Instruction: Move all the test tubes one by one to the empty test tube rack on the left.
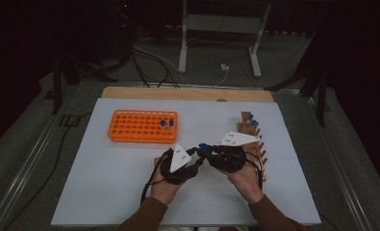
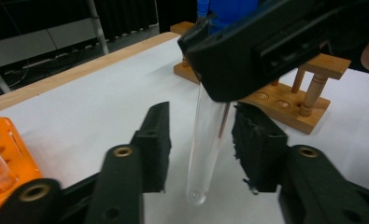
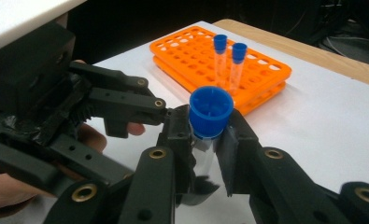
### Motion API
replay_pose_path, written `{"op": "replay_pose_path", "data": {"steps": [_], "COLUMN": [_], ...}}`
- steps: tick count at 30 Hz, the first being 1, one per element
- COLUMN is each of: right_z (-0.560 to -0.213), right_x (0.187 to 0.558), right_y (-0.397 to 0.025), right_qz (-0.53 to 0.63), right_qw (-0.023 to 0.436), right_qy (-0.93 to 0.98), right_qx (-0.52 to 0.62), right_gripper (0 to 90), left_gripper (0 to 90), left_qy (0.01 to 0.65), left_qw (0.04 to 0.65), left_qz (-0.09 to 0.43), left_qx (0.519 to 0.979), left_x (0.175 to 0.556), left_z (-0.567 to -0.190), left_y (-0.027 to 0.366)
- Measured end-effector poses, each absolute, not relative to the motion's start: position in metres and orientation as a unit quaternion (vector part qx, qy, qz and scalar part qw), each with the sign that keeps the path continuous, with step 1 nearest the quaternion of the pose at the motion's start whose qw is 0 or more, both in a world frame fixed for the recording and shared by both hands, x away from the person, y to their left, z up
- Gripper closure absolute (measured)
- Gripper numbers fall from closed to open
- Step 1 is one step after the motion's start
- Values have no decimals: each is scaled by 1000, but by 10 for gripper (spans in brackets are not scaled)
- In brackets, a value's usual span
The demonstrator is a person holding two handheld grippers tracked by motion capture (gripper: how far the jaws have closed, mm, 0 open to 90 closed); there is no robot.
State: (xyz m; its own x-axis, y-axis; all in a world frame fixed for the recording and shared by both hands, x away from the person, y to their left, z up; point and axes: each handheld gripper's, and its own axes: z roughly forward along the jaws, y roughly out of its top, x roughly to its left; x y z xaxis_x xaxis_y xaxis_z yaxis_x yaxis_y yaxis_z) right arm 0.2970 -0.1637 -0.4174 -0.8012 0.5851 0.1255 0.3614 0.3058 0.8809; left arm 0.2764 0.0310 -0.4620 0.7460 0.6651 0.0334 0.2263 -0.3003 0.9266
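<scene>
Near the table's [image 1: 106, 192] centre, the right gripper [image 3: 208, 140] clenched a blue-capped test tube [image 2: 205, 140] upright between the left gripper's [image 2: 201, 140] released jaws, bare table around; the orange rack [image 1: 130, 130] at ten o'clock held two capped tubes [image 3: 229, 58].

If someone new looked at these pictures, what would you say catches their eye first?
Probably the clear glass test tube with a blue cap, clamped just under its cap in the right claw above the white table, its lower end hanging between the open fingers of the left claw. Next, the bright orange plastic tube rack at the far left holds two capped tubes, and a wooden peg rack stands at the right.
</scene>
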Motion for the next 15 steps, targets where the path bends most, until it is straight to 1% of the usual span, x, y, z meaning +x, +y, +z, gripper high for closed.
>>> {"op": "replay_pose_path", "data": {"steps": [6, 11, 12, 15], "right_z": [-419, -419, -419, -417], "right_x": [297, 297, 298, 298], "right_y": [-162, -163, -163, -165], "right_qz": [510, 509, 509, 512], "right_qw": [102, 100, 101, 102], "right_qy": [801, 804, 805, 804], "right_qx": [295, 290, 287, 285], "right_gripper": [768, 764, 746, 639], "left_gripper": [762, 775, 778, 778], "left_qy": [279, 276, 276, 279], "left_qw": [521, 524, 523, 522], "left_qz": [208, 204, 204, 204], "left_qx": [779, 780, 780, 780], "left_x": [276, 275, 275, 276], "left_z": [-463, -463, -463, -464], "left_y": [32, 31, 31, 32]}}
